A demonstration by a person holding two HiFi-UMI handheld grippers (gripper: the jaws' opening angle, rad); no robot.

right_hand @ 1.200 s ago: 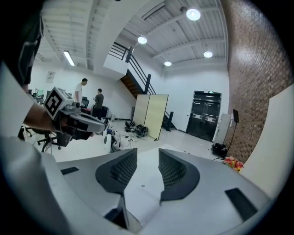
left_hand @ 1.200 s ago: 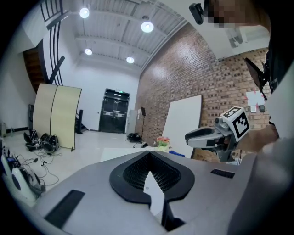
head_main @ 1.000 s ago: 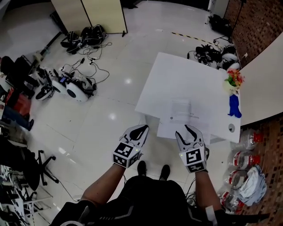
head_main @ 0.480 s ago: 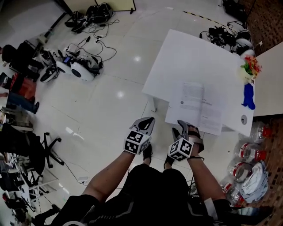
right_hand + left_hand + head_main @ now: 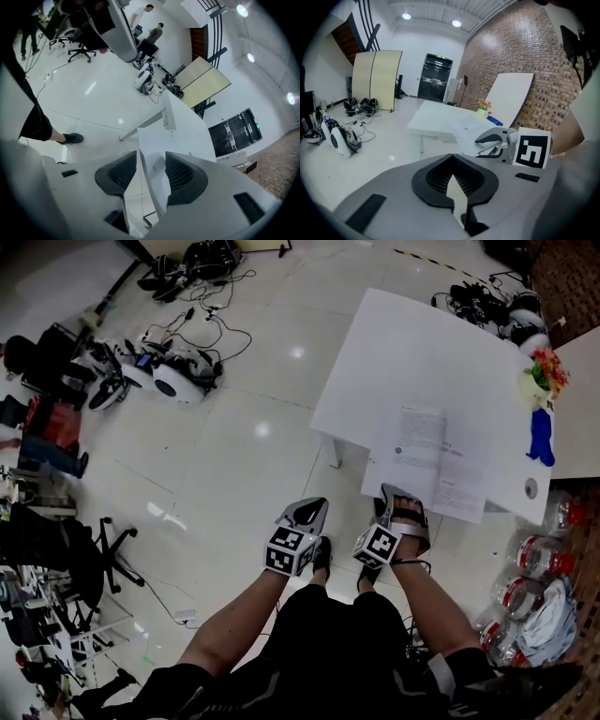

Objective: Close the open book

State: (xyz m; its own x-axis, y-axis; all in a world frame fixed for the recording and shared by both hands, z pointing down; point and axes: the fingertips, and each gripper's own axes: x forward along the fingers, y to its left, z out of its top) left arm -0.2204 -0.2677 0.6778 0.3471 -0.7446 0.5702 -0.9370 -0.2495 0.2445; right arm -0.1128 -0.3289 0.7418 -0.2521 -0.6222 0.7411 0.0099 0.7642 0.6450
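Observation:
The open book (image 5: 436, 460) lies flat with white pages up at the near edge of the white table (image 5: 412, 343). Both grippers hang low in front of that edge, over my shoes. My left gripper (image 5: 312, 509) is left of the book and apart from it, its jaws meeting at the tips (image 5: 452, 157). My right gripper (image 5: 400, 495) sits at the book's near left corner. Its jaws have just been opening and stand wide (image 5: 150, 161). The book's edge (image 5: 152, 140) shows in the gap, and the pads do not press on it.
A flower pot (image 5: 544, 371), a blue object (image 5: 541, 448) and a small round item (image 5: 532, 488) stand at the table's right end. Water bottles (image 5: 534, 587) lie on the floor to the right. Cables and devices (image 5: 169, 381) and an office chair (image 5: 103, 559) are on the left.
Both grippers have sunk from the level of the book's near edge toward my feet. The right gripper has rolled, its marker cube turned. The book has not moved.

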